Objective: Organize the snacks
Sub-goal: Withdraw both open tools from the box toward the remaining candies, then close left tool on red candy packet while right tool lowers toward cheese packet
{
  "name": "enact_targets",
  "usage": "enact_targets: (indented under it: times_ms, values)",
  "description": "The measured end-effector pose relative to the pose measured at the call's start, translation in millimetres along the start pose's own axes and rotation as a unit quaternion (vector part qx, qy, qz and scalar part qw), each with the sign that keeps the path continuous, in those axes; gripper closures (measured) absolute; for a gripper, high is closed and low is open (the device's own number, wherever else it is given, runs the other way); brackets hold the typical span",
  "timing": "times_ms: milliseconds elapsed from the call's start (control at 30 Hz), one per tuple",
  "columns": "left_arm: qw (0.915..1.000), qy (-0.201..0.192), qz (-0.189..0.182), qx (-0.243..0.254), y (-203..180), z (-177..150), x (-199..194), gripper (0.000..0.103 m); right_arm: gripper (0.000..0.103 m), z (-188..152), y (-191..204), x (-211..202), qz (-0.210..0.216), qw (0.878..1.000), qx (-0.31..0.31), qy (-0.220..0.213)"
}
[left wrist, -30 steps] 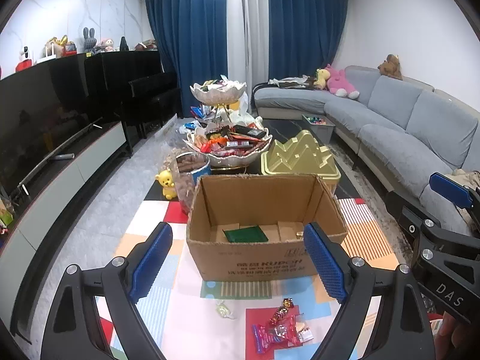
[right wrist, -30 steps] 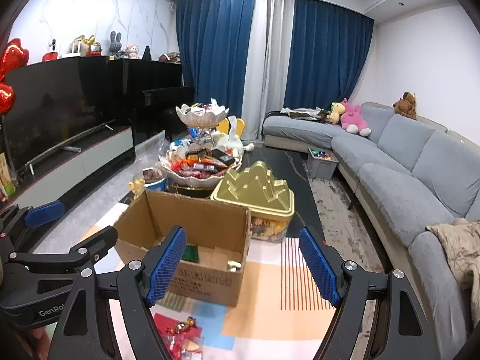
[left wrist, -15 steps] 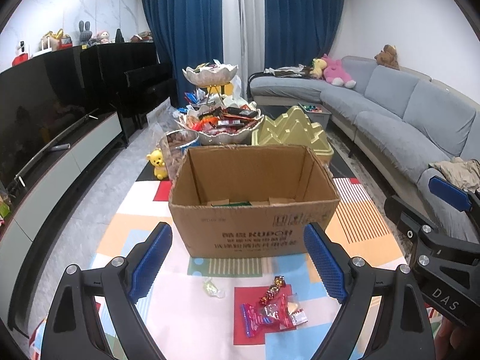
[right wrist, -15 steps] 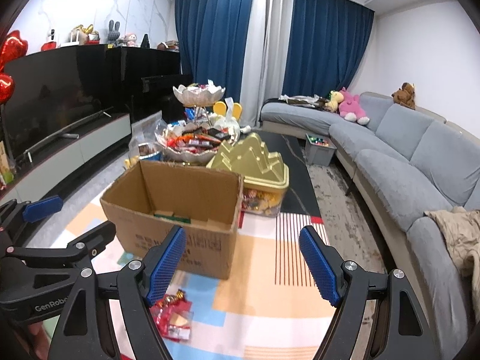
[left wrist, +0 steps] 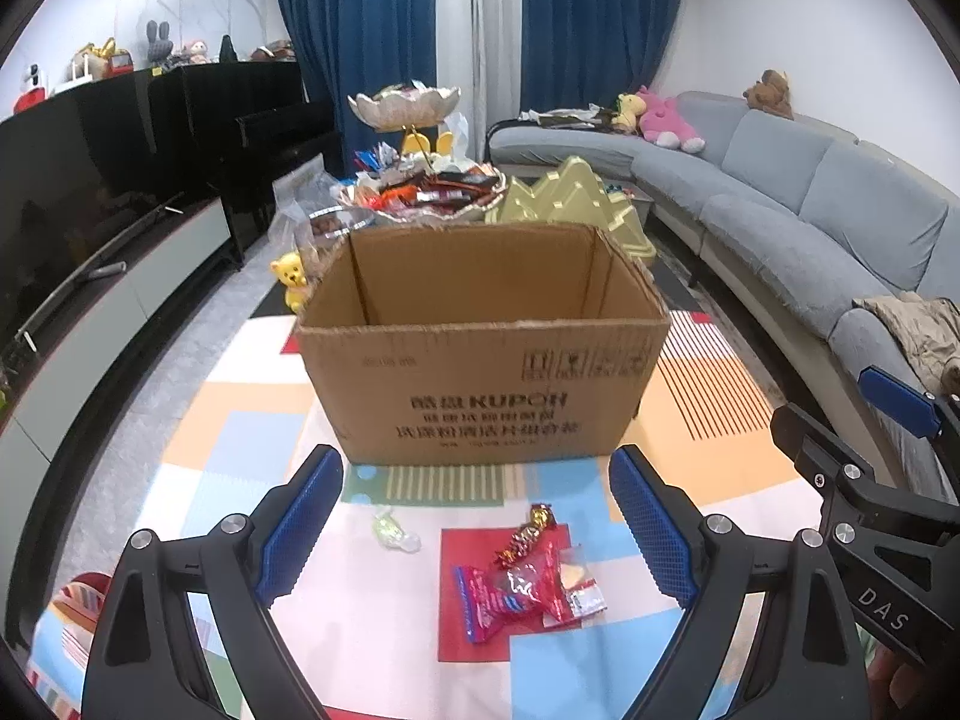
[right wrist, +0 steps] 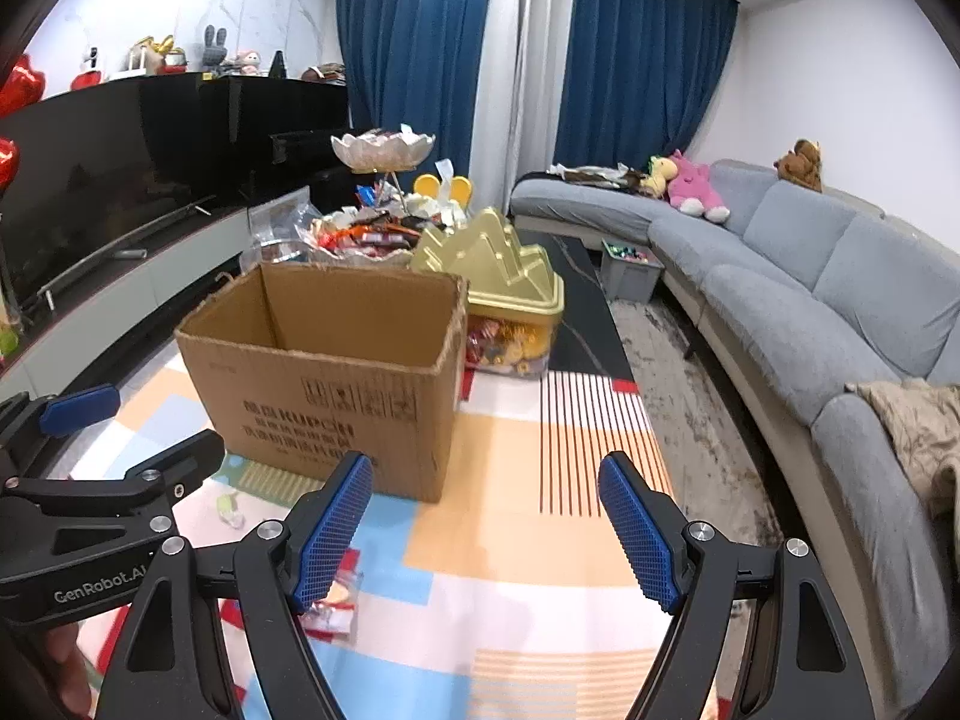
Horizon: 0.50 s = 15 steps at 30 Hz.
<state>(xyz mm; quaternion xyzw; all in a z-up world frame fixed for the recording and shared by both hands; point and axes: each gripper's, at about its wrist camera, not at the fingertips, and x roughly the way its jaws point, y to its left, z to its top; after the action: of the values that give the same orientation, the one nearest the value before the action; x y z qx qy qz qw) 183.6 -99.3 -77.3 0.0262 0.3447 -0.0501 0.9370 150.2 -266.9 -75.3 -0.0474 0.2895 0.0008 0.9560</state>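
An open cardboard box (left wrist: 480, 372) stands on the colourful mat (left wrist: 240, 444); from this height its bottom is hidden. In front of it lie loose snacks: a red packet (left wrist: 510, 594), a red-gold wrapped candy (left wrist: 528, 534), a small clear packet (left wrist: 579, 591) and a pale green candy (left wrist: 393, 534). My left gripper (left wrist: 474, 480) is open and empty, low over these snacks. My right gripper (right wrist: 483, 468) is also open and empty, to the right of the box (right wrist: 336, 384). The snack packets (right wrist: 330, 600) show partly behind its left finger.
Behind the box stand a two-tier snack bowl (left wrist: 420, 192), a gold tree-shaped tin (right wrist: 498, 264) and a yellow bear toy (left wrist: 291, 282). A grey sofa (right wrist: 810, 300) runs along the right. A TV unit (left wrist: 90, 312) lines the left.
Both grippers have sunk toward the mat. The box looks larger and its inside has dropped out of sight. The loose snacks sit closer between the left fingers.
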Motion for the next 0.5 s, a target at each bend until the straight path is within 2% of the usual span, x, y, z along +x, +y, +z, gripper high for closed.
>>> enact_targets:
  times_ms: [500]
  values:
    - [0.9987,0.048,-0.015,0.005,-15,-39,42,0.012,0.024,-39,-14,26,0.005,0.999,0.03,0.028]
